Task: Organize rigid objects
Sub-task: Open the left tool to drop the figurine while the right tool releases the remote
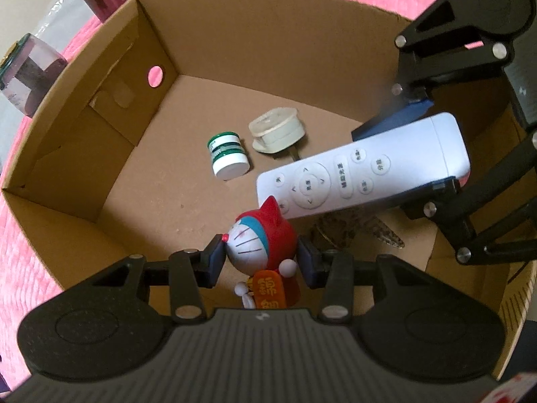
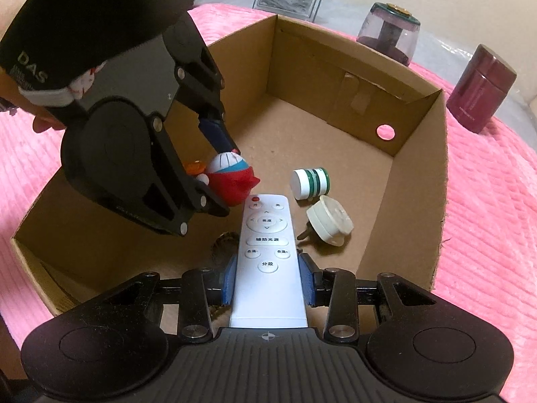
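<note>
Left claw: the left gripper (image 1: 261, 258) is clamped on the little cat figurine (image 1: 260, 238), one pad on each side of its round head, red hood poking up past the fingertips.
Figurine spot: up in the air over the cardboard box (image 1: 84, 154), not touching the floor of it. From the right wrist cam you can see the figurine (image 2: 231, 178) sits right at the tip of the remote.
Right claw: the right gripper (image 2: 267, 283) is squeezed onto the white remote (image 2: 267, 258), blue pads pressing the two long edges near the back half, buttons facing up.
Remote spot: also hanging above the box interior, its front end just beside the figurine's hood. Can't tell if they actually touch.
Box contents: a green-and-white striped bottle (image 1: 228, 158) lying on its side, and right next to it a cream plug adapter (image 1: 277, 129) tipped over. There's something speckled (image 1: 355, 230) on the floor under the remote, can't make out what.
Outside the box: a maroon canister (image 2: 480, 87) and a purple-tinted jar (image 2: 389, 32) on the pink blanket (image 2: 496, 221), both just behind the far wall.
</note>
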### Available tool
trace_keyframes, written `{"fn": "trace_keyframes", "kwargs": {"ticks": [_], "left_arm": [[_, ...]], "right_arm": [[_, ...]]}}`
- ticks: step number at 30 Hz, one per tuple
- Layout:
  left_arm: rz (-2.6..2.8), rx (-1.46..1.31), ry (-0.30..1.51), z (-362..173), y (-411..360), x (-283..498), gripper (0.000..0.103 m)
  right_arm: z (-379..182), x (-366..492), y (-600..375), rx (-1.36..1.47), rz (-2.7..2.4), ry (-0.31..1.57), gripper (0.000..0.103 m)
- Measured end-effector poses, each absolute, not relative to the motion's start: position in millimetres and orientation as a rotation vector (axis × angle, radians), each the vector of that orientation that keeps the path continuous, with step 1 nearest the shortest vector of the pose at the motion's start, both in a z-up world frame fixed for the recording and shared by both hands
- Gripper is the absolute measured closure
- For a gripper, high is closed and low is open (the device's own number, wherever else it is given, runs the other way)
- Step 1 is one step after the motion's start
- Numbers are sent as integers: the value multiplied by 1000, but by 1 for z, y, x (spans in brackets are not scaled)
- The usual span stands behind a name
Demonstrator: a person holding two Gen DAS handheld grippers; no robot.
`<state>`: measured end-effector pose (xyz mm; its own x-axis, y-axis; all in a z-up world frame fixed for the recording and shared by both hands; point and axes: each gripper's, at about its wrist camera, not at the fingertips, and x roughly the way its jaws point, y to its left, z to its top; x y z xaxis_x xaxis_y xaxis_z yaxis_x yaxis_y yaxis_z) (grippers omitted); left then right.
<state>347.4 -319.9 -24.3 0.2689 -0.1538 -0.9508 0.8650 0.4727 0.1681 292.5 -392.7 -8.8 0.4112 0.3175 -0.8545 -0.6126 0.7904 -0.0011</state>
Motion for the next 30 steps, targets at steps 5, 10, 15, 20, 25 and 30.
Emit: {"fn": "trace_keyframes", "kwargs": {"ticks": [5,10,15,20,25,30], "left_arm": [[-803,816,1093,-28,-322,347,63],[-800,795,1078,-24,-318,350,63],[-796,737,1046,-10,-308,349,63],[-794,652,1000,9,-295,344,63],[-789,601,964,22,-283,337,63],[-783,549,940,32,-271,326,63]], "right_arm": [[-10,295,-394,-339,596,992,68],[-10,296,-396,-341,588,997,68],[-11,296,-397,-353,576,1004,68],[-16,296,-395,-369,566,1036,67],[-23,295,-396,-375,552,1063,67],[-23,295,-394,-381,543,1074,67]]}}
